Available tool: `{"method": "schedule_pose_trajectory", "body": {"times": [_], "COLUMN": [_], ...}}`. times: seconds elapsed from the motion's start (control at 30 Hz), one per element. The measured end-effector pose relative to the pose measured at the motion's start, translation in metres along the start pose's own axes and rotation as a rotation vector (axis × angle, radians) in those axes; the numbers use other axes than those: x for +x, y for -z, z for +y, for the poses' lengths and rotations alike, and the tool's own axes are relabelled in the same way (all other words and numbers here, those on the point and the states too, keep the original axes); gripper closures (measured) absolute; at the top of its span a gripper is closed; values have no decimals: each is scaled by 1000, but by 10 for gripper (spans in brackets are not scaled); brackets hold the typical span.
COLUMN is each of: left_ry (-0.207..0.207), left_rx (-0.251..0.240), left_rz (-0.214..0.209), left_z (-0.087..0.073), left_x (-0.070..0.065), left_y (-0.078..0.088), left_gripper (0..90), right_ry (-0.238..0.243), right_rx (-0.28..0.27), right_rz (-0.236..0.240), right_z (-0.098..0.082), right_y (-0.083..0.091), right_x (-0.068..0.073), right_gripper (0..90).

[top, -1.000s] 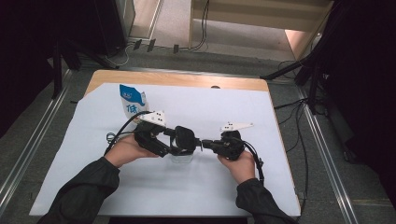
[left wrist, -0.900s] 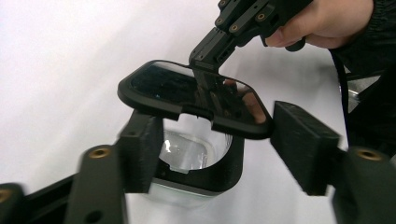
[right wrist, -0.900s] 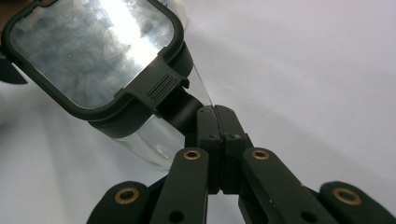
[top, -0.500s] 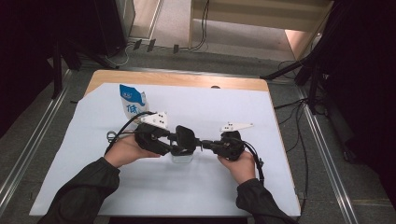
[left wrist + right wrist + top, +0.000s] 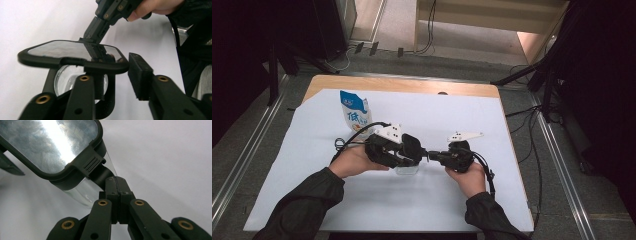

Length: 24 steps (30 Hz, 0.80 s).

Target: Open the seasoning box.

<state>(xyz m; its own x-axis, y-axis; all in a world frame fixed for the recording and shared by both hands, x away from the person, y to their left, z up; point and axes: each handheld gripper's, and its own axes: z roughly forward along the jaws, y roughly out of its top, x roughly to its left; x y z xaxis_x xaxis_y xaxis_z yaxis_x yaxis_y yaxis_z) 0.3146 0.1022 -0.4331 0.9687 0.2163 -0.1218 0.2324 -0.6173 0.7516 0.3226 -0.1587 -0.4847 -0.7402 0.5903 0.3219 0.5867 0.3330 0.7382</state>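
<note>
A small clear glass container [image 5: 408, 170] with a black-rimmed lid [image 5: 62, 48] stands on the white sheet between my two grippers. My left gripper [image 5: 411, 150] reaches over its left end. Its jaws have just been closing, and a hanging lid latch [image 5: 110, 100] is between them, while the right pad [image 5: 140, 75] still stands a little off it. My right gripper [image 5: 432, 156] is shut, with its tips [image 5: 117, 182] against the ribbed latch [image 5: 91, 163] on the opposite end. Below that latch the glass wall [image 5: 85, 192] shows.
A blue and white pouch [image 5: 354, 112] stands upright at the back left of the white sheet [image 5: 512, 200], just behind my left hand. The wooden table edge [image 5: 402, 85] runs along the far side. Cables trail from both grippers.
The left gripper's jaws have drawn closer together at the container's lid. Both hands and the container stay where they were.
</note>
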Motion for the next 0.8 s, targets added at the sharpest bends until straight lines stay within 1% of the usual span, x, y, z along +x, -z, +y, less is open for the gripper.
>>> {"method": "schedule_pose_trajectory", "body": {"times": [0.03,0.13,0.2,0.3,0.4,0.5,0.63,0.67,0.8], "left_ry": [5,2,9,39,42,32,36,38,37], "left_rx": [-5,-12,-20,-49,-66,-68,-72,-76,-67], "left_rz": [-4,1,-4,-12,-19,-28,-32,-41,-43], "left_z": [0,0,1,3,5,8,11,12,15], "left_x": [1,0,1,2,2,1,2,2,2], "left_y": [1,3,3,1,-1,-5,-10,-11,-15], "left_gripper": [748,774,775,774,775,774,757,757,762], "right_ry": [0,1,3,1,-1,-3,3,5,-5], "right_rx": [1,5,7,6,3,2,2,-1,-5], "right_rz": [-1,3,2,3,1,3,-6,-11,-12], "right_z": [0,-1,-1,-1,-1,-2,-2,-3,-4], "right_y": [0,0,0,0,0,0,0,0,0], "right_x": [0,1,1,1,2,2,3,4,4], "right_gripper": [900,900,900,900,900,900,900,900,900]}}
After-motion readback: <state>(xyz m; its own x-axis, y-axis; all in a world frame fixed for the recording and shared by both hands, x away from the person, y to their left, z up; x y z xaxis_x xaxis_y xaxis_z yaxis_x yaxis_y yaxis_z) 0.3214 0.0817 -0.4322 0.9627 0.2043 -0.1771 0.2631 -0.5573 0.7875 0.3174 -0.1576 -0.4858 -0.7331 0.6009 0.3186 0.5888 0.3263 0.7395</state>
